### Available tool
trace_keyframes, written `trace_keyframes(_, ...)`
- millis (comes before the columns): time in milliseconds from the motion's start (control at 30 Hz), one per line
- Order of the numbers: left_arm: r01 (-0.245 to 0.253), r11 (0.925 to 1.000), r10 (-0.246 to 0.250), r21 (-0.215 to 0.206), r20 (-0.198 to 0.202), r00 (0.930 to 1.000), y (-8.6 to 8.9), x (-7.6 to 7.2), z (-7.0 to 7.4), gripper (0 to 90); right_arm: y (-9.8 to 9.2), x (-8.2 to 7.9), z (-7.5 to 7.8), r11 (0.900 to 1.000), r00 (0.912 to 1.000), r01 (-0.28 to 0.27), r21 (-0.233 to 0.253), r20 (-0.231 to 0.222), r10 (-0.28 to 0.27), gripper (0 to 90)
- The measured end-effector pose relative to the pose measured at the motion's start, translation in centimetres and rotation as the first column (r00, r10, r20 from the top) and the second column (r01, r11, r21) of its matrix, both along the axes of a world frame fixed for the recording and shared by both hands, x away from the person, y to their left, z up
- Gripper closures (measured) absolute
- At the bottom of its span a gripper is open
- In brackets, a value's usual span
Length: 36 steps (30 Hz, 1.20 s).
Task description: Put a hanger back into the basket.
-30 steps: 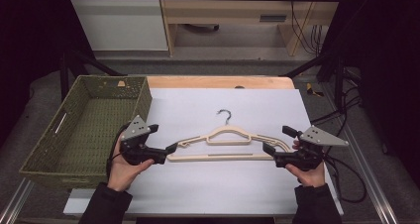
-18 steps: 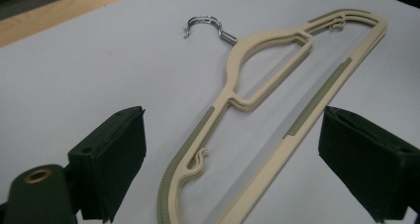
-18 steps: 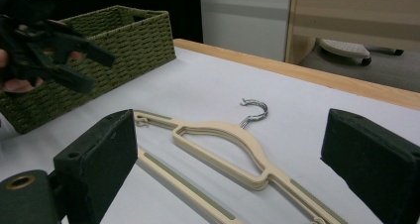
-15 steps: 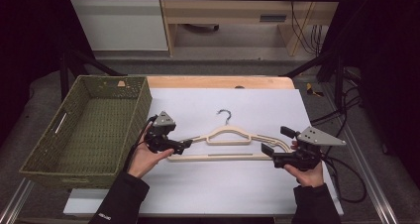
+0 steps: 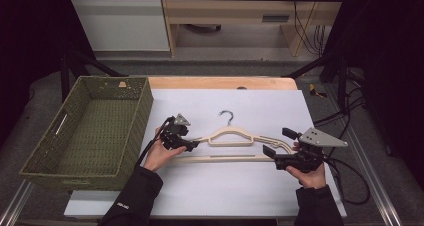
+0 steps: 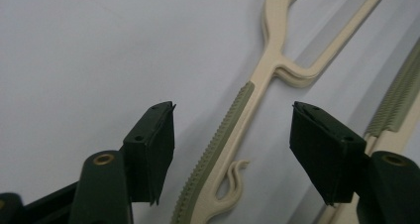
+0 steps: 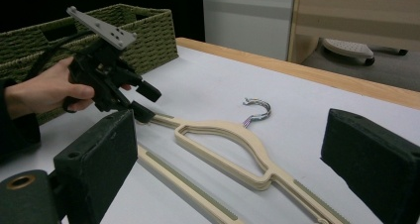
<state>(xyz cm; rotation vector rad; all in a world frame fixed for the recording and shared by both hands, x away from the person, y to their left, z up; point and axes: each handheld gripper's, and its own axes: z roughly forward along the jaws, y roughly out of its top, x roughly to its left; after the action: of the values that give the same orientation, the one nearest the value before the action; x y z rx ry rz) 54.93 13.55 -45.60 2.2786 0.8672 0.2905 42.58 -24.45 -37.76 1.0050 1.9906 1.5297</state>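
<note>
Your left gripper (image 6: pixel 233 149) jaws apart astride hanger (image 6: pixel 247 110) arm, its end cut off lower frame; right gripper (image 7: pixel 228 169) jaws apart.

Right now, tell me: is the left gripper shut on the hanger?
No, the left gripper is open, its jaws standing either side of the hanger arm without touching it.

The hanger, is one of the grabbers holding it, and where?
Nothing is held. Both the left gripper and right gripper are open, jaws straddling the hanger arms.
</note>
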Motion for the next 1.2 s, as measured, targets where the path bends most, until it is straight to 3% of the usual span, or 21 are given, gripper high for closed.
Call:
trace_keyframes(267, 0.014, 0.9991, -0.014, 0.041, -0.003, 0.9999, -0.1, 0.7, -1.3, 49.5, 0.2, 0.1, -0.1, 1.0, 1.0, -0.006, -0.006, -0.006, 0.006, 7.7)
trace_keyframes(333, 0.031, 0.9984, -0.031, 0.047, 0.012, 0.9994, -0.1, 0.7, -1.3, 51.6, 0.3, 0.2, -0.2, 1.0, 1.0, -0.008, -0.011, -0.004, 0.008, 7.7)
trace_keyframes(633, 0.091, 0.9954, -0.091, 0.03, -0.012, 0.9958, 0.5, 1.0, -1.1, 65.5, 0.5, 0.2, -0.4, 1.0, 0.9999, -0.012, -0.018, -0.009, 0.012, 7.7)
trace_keyframes(933, 0.131, 0.989, -0.13, 0.069, -0.011, 0.9914, 0.5, 0.3, -0.4, 69.3, 0.4, 0.2, -0.4, 1.0, 0.9999, -0.011, -0.021, -0.009, 0.011, 7.7)
trace_keyframes(1200, 0.148, 0.9872, -0.148, 0.06, 0.004, 0.9889, 0.6, 0.0, 0.5, 70.9, 0.5, 0.3, -0.5, 1.0, 0.9998, -0.013, -0.024, -0.016, 0.013, 7.7)
